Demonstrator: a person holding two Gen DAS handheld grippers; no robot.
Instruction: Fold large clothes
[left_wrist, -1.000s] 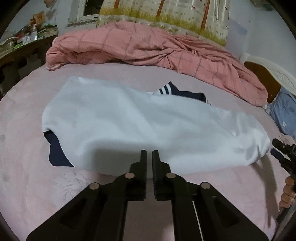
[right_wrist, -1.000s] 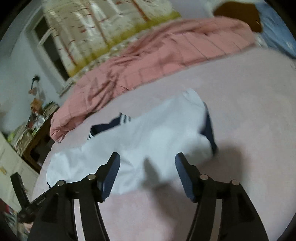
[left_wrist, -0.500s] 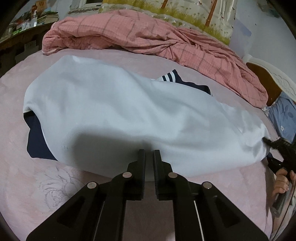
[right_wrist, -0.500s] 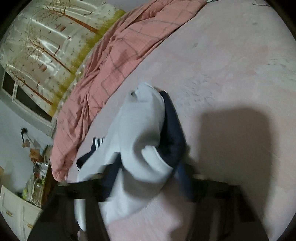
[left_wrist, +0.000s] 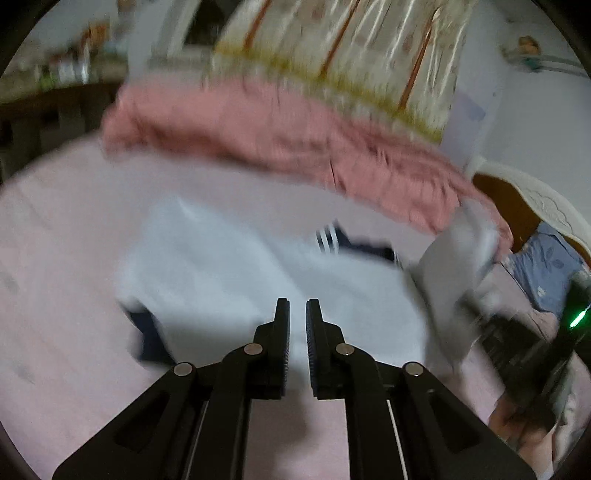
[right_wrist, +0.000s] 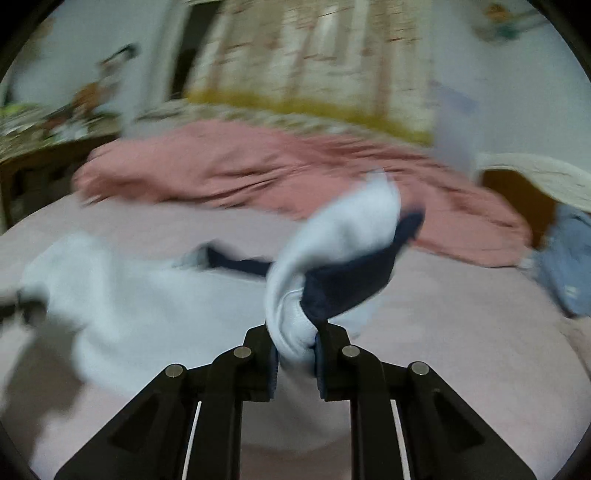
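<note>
1. Left claw (left_wrist: 297, 314): jaws nearly together, nothing between them, same as a second ago. It hovers over the near edge of the white-and-navy garment (left_wrist: 229, 266) and touches no cloth. The view has pulled back and up since half a second ago, so more of the pink bed sheet (left_wrist: 66, 295) shows around the garment.

2. Garment: most of it still lies flat mid-bed, in front of the bunched pink quilt (left_wrist: 280, 136). A navy patch peeks out at its near-left corner, and a striped cuff shows at the far side. Heavy motion blur, so edges are rough.

3. What changed: the garment's right end is now off the sheet. In the left view it stands up as a grey-white flap (left_wrist: 458, 258). Half a second ago it was still down at the bed's right side.

4. Right claw (right_wrist: 295, 350): a second ago the jaws stood wide and empty. Now they are closing, with pads pressing on a white bunch of the garment (right_wrist: 332, 251) that has navy lining showing behind it. The cloth rises from the jaws and trails left to the flat part.

5. Meaning, as a judgement: the grasp is done and the fold-over has started, right end carried toward the left. The left claw looks idle, possibly ready to pin the cloth. The fold has not landed yet.
</note>
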